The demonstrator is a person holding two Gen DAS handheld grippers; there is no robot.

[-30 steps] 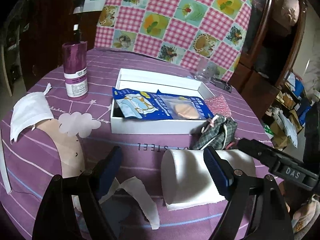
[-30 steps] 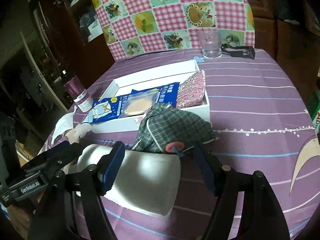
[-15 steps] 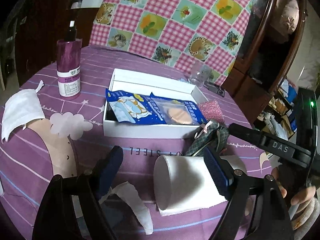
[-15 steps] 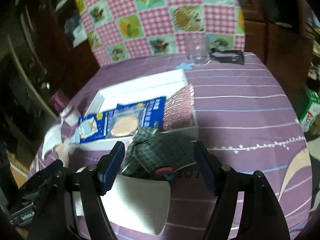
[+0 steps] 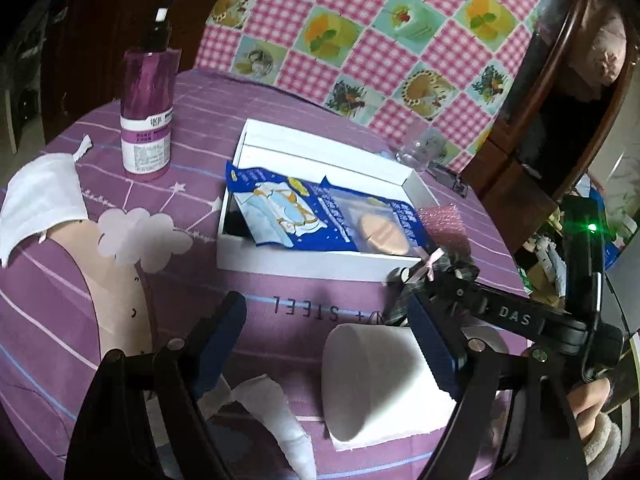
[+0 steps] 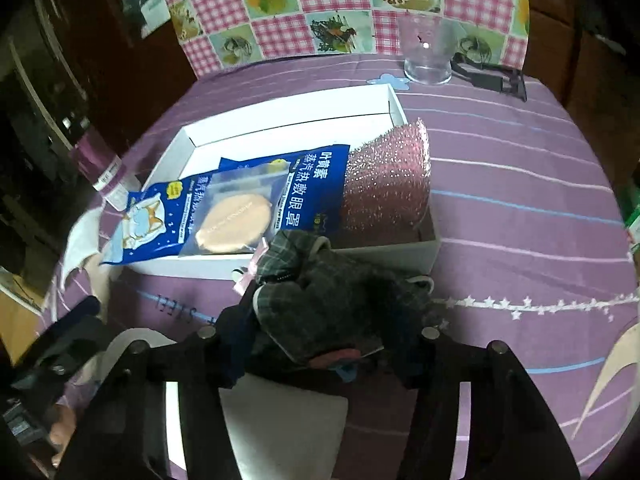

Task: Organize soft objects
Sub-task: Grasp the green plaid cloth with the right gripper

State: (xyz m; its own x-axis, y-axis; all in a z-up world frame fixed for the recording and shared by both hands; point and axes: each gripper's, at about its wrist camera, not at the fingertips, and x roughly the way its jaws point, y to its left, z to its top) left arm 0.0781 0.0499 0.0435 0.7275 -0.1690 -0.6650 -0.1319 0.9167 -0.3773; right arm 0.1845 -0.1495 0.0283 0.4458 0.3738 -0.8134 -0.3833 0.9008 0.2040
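A white box (image 5: 320, 266) (image 6: 430, 254) on the purple tablecloth holds a blue eye-mask packet (image 5: 304, 216) (image 6: 316, 184), a bagged beige puff (image 6: 232, 222) and a pink glittery pad (image 6: 386, 184). A dark plaid fabric pouch (image 6: 336, 296) (image 5: 452, 264) lies against the box's near wall. My right gripper (image 6: 320, 336) has its jaws around the pouch, pressing it. My left gripper (image 5: 328, 332) is open and empty over the cloth, beside a curled white sheet (image 5: 372, 384). A white face mask (image 5: 40, 204) lies at the left.
A purple spray bottle (image 5: 148, 108) stands at the back left. A clear glass (image 6: 426, 52) and a black clip (image 6: 492, 80) sit behind the box. A checked cushion (image 5: 360, 28) backs the table. White paper scraps (image 5: 276, 412) lie near my left fingers.
My right gripper moved forward and down over the plaid pouch and its jaws narrowed onto it. My left gripper drifted slightly, still open.
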